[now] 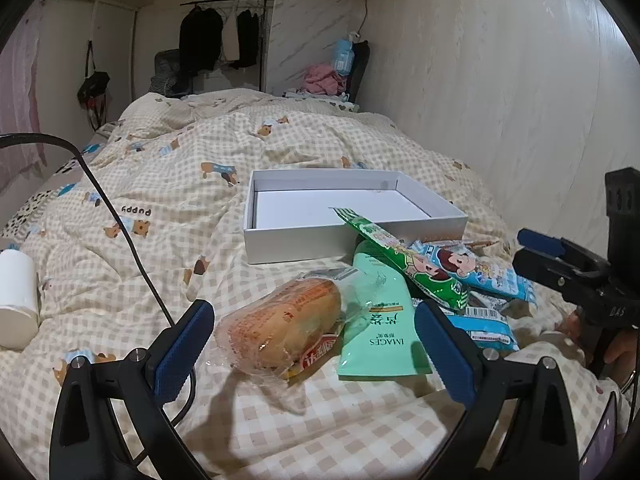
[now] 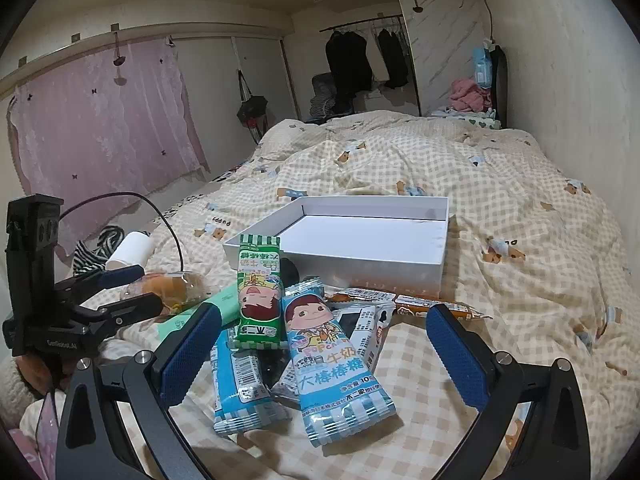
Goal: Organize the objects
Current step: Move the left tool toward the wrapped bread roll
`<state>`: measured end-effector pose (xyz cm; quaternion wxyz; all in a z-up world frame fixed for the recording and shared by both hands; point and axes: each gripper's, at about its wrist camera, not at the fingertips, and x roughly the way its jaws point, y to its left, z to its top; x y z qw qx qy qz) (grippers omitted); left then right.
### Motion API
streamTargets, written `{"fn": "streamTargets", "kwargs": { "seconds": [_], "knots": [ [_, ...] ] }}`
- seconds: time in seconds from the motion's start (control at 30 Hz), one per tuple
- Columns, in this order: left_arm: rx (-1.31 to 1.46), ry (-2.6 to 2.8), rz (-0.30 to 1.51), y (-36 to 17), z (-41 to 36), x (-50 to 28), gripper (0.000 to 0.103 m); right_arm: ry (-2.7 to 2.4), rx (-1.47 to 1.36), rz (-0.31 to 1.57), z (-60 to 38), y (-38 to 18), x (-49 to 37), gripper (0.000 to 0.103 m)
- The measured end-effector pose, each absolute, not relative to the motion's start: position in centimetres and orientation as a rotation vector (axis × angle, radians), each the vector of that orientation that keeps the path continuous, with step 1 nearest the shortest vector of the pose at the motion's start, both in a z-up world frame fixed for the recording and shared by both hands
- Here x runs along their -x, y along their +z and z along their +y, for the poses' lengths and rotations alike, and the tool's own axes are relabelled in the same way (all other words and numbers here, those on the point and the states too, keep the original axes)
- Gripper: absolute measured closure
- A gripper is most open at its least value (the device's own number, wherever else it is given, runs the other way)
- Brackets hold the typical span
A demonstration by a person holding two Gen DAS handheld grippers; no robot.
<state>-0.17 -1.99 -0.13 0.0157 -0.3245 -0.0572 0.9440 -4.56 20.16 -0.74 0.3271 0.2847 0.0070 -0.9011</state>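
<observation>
An empty white box point(image 1: 288, 242) point(image 2: 400, 276) lies on the checked quilt. In front of it sits a pile: a wrapped bread roll point(image 1: 284, 326) point(image 2: 172, 286), a mint-green tube point(image 1: 380, 320) point(image 2: 188, 316), a green candy packet point(image 1: 404, 258) point(image 2: 258, 292), blue candy packets point(image 1: 480, 268) point(image 2: 332, 364) and an orange packet point(image 2: 432, 304). My left gripper point(image 1: 314, 346) point(image 2: 138, 288) hovers open just short of the roll and tube, which lie between its blue pads. My right gripper point(image 2: 322, 354) point(image 1: 528, 246) stands open over the blue packets, touching nothing.
A white cylinder point(image 1: 16, 300) point(image 2: 132, 250) lies on the quilt at the left, near a black cable point(image 1: 116, 224). A wall runs along the bed's right side. Clothes hang on a rack point(image 1: 224, 40) beyond the bed's far end. A phone's edge point(image 1: 600, 440) shows at the lower right.
</observation>
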Motion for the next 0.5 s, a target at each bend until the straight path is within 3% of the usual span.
{"fn": "streamTargets", "kwargs": {
  "seconds": [0.5],
  "knots": [
    [1.076, 2.935, -0.145, -0.79, -1.58, 0.84, 0.002, -2.360, -0.779, 0.061, 19.76, -1.48, 4.74, 0.000]
  ]
}}
